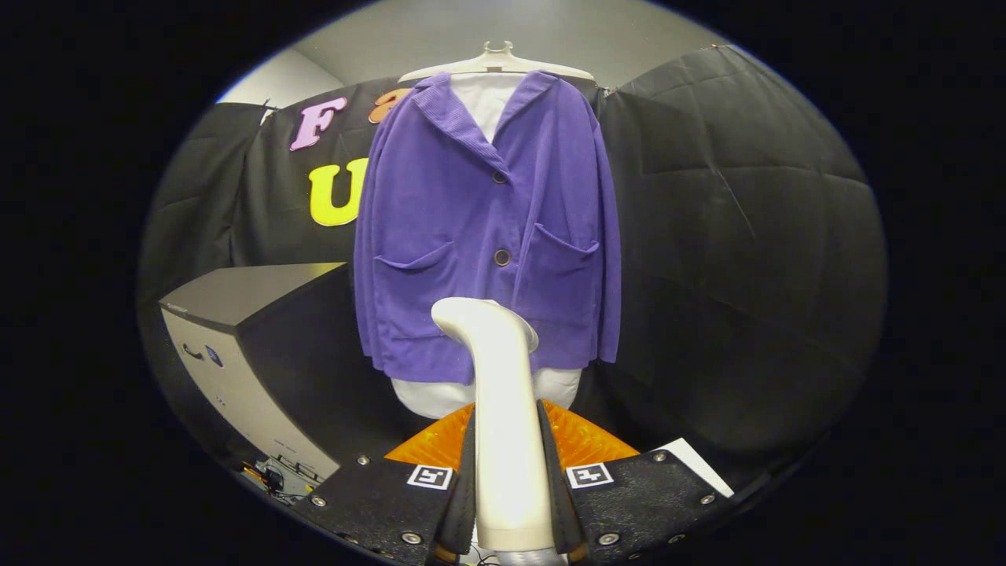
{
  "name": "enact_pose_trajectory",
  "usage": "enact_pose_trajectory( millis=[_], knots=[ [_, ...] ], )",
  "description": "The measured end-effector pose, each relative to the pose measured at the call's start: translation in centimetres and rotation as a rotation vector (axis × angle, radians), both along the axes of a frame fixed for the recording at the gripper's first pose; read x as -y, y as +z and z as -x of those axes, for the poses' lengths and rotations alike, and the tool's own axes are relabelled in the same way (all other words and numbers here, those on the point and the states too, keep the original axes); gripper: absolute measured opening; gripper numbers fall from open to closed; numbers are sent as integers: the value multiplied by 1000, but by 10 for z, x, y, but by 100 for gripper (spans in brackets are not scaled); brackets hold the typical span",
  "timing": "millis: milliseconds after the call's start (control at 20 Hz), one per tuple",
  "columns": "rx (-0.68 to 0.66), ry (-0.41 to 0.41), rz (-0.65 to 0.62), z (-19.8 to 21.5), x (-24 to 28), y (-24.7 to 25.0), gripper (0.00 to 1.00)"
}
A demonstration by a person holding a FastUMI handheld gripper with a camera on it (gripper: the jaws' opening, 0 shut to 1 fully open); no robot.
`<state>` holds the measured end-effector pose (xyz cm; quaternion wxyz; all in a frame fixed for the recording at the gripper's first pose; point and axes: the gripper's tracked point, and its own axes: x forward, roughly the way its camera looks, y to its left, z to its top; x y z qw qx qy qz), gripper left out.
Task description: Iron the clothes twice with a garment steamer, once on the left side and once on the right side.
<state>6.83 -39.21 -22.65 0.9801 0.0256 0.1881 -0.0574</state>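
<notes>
A purple corduroy jacket (487,228) hangs buttoned on a white mannequin torso (440,397) under a white hanger (497,61), straight ahead of me. My gripper (508,464) is shut on the handle of a white garment steamer (503,393), which stands upright between the fingers. The steamer's head (471,314) curves toward the left and sits in front of the jacket's lower hem, near the middle. I cannot tell whether the head touches the fabric.
A grey and white cabinet (236,338) stands to the left of the jacket, with small items at its foot. Black quilted cloth (747,251) walls the booth behind and to the right. A white sheet (695,464) lies low on the right.
</notes>
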Motion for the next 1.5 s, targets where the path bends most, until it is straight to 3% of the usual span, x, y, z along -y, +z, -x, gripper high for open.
enact_pose_trajectory(
  millis=[350,600,1500],
  knots=[
    [42,164,-8,29,-65,29,38],
    [113,210,1,32,-122,72,38],
    [298,102,-27,-14,-289,169,38]
  ],
)
